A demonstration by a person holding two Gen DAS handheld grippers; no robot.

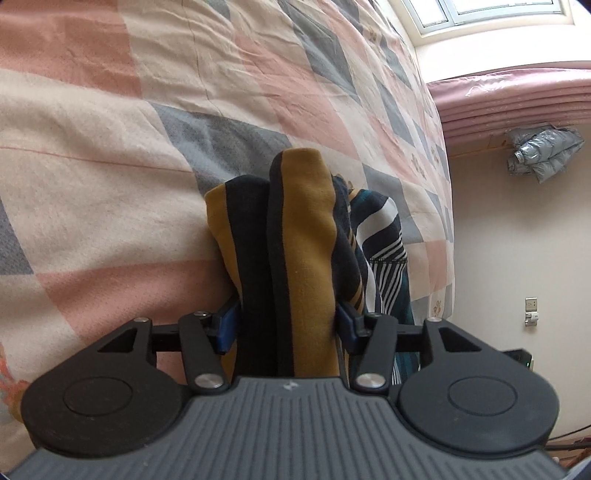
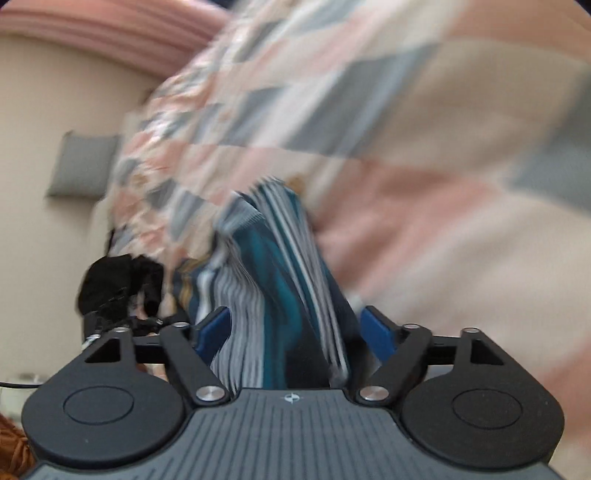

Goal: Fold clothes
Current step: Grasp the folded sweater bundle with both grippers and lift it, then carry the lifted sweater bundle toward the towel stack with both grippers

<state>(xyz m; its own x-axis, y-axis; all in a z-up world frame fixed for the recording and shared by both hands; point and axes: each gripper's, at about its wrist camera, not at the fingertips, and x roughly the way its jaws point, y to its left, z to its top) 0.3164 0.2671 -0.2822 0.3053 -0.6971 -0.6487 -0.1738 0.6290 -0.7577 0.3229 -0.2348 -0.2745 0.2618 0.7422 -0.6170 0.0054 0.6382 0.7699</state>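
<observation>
Mustard-and-navy striped garment [image 1: 303, 236] bunched in left tool [image 1: 288, 325], right tool [image 2: 295, 332] pinching its teal-striped part, one patchwork quilt [image 1: 110, 147].

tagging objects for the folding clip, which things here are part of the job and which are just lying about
Part of the job:
striped garment, bunched
left gripper, shut on it
right gripper, shut on it
bedspread, the surface behind it

Just lying about:
grey jacket hanging on the wall
pink curtain
wall socket
window
</observation>
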